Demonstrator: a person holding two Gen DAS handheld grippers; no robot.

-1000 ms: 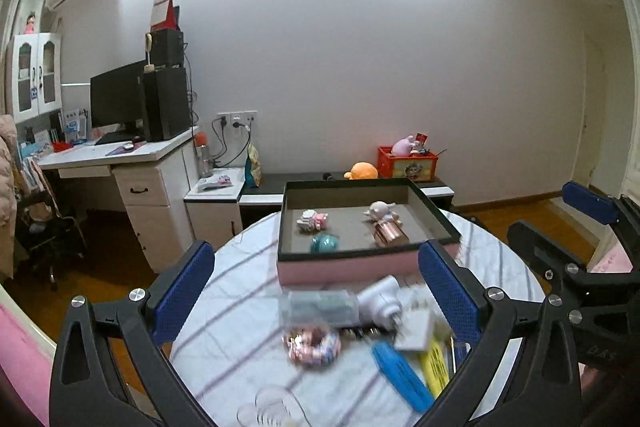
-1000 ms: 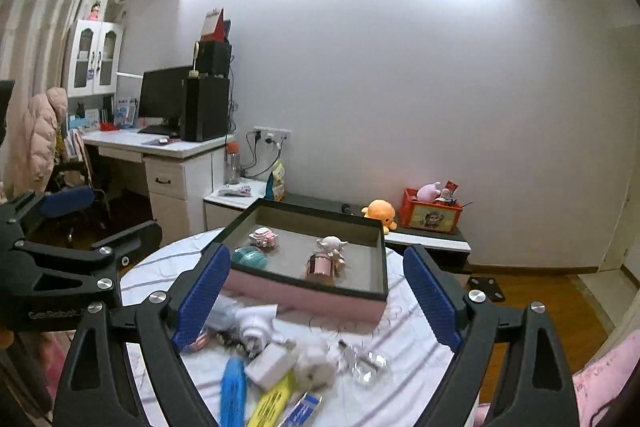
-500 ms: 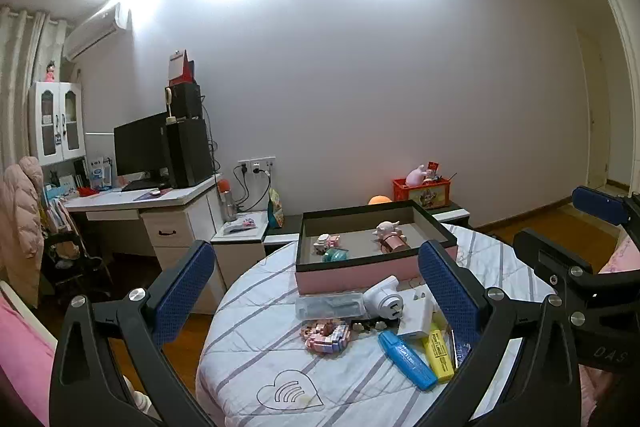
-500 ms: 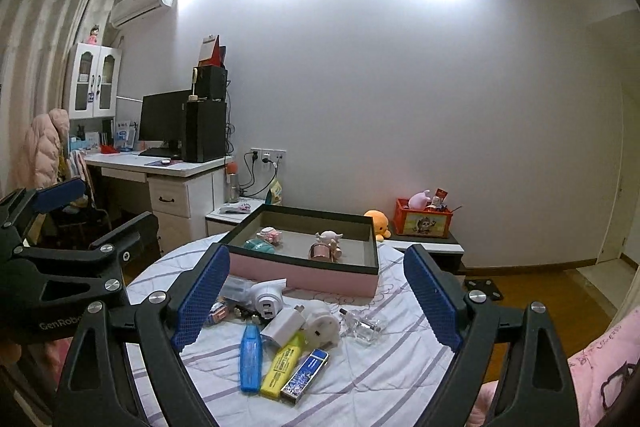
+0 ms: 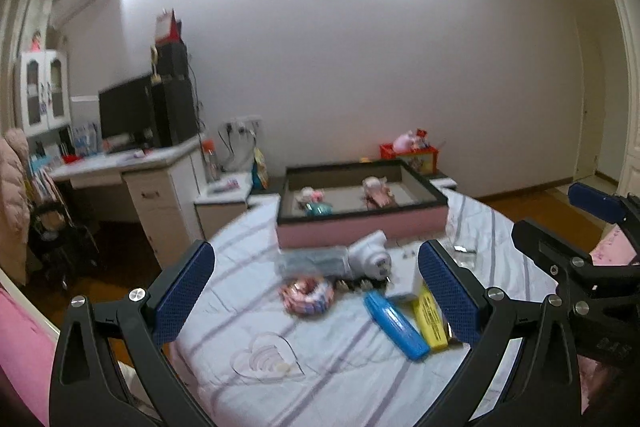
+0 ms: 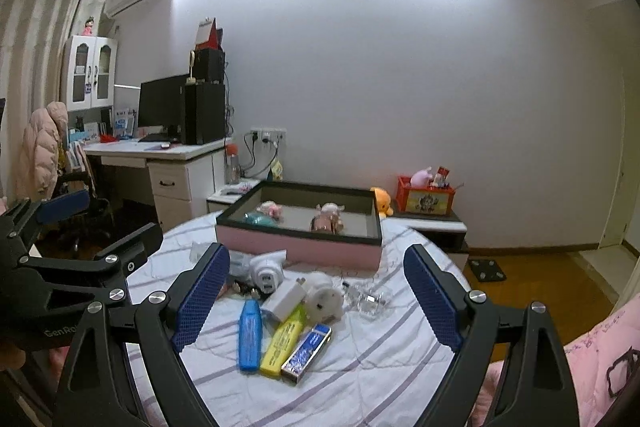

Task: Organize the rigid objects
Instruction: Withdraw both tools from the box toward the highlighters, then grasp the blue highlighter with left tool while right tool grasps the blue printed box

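A round table with a striped white cloth [image 6: 360, 367] carries a pink tray with a dark rim [image 6: 296, 247] [image 5: 360, 227], and small figures stand inside it. Loose items lie in front of the tray: a blue marker [image 6: 250, 335] [image 5: 394, 325], a yellow marker [image 6: 282, 343] [image 5: 432, 319], a blue-and-gold box [image 6: 307, 353], a white charger [image 6: 286, 297], a white plug adapter [image 5: 370, 261] and a pink ring toy [image 5: 308, 295]. My left gripper [image 5: 315, 255] [image 6: 104, 223] and my right gripper [image 6: 317, 255] [image 5: 560, 215] hover side by side above the table's near edge. Both are open, with nothing between the fingers.
A desk with a monitor [image 6: 160, 147] and a chair with a coat [image 6: 40, 155] stand to the left. Behind the table is a low cabinet with a red toy box [image 6: 426, 201]. Pink bedding [image 6: 592, 367] lies at the lower right.
Both grippers have drawn back from the tray, so more of the table and its loose items shows. The left view is blurred by motion. Both stay open.
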